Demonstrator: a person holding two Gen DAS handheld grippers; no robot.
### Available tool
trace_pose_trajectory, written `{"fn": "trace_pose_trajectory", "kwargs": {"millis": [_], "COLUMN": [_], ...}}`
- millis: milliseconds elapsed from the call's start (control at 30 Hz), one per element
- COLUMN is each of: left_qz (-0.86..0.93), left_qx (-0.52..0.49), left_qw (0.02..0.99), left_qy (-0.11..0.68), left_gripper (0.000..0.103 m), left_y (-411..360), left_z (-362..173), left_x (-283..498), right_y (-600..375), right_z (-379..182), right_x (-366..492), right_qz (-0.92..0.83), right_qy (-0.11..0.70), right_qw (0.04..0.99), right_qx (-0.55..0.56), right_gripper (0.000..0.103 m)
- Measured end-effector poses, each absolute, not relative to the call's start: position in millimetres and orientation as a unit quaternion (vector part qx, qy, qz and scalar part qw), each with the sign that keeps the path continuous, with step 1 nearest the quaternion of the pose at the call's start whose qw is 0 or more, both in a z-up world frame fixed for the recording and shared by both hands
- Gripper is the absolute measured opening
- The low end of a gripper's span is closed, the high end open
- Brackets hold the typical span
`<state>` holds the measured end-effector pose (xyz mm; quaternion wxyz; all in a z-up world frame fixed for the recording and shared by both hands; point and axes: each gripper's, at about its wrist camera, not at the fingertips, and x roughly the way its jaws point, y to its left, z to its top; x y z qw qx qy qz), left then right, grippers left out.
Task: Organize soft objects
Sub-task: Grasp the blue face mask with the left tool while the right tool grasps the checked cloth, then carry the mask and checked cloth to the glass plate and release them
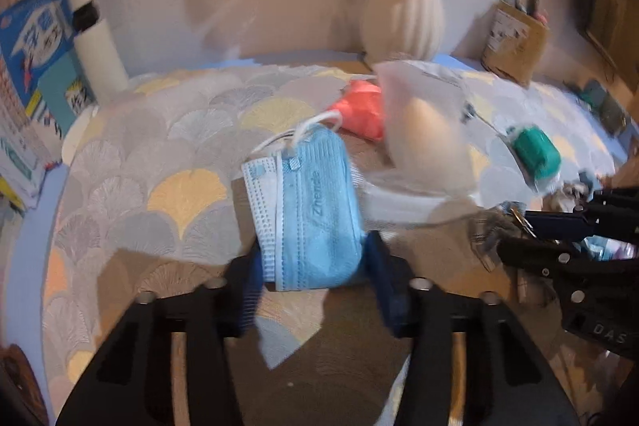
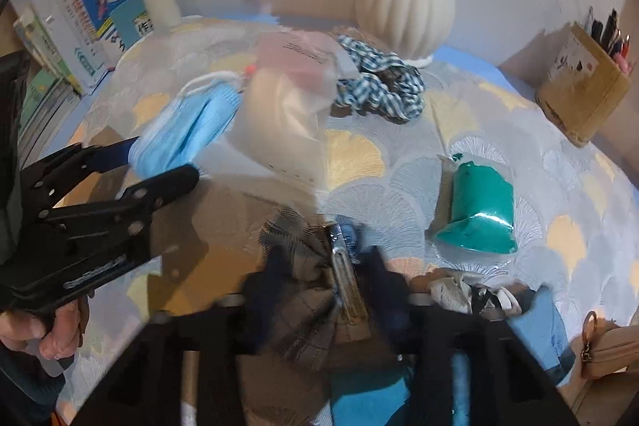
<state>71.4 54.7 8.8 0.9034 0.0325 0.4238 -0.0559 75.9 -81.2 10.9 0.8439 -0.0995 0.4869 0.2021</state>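
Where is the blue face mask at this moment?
In the left wrist view the blue face mask sits centre frame between the left gripper fingers, on the patterned tablecloth, just left of a clear plastic bag.

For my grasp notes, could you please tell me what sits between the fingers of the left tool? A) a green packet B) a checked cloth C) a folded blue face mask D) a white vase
C: in the left wrist view, the left tool has its fingers on both sides of the folded blue face mask.
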Motion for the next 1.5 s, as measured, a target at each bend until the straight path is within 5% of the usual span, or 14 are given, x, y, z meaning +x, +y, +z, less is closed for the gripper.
{"fn": "trace_pose_trajectory", "kwargs": {"millis": [133,833,1500], "left_qz": [-0.064,-0.212,-0.433], "left_qx": [0.029,0.006,0.151], "left_qw": [0.906,0.901,0.82], "left_qy": [0.416,0.38,0.341], "left_gripper": [0.023,0.023,0.023], "left_y": [56.8,16.2,-261.5], "left_z": [13.1,80.7,139.7], "left_x": [63.8,-58.4,-125.0], "right_y": [-76.9,-139.4,-420.1], "right_z": [14.6,66.7,109.6], "right_x": [65.4,-83.7,-186.4], "right_qz": [0.213,0.246,0.056], "right_qy": [0.505,0.488,0.37], "right_qw": [0.831,0.837,0.908], "right_qx": [-0.091,0.021,0.19], "right_gripper": [0.023,0.023,0.023]}}
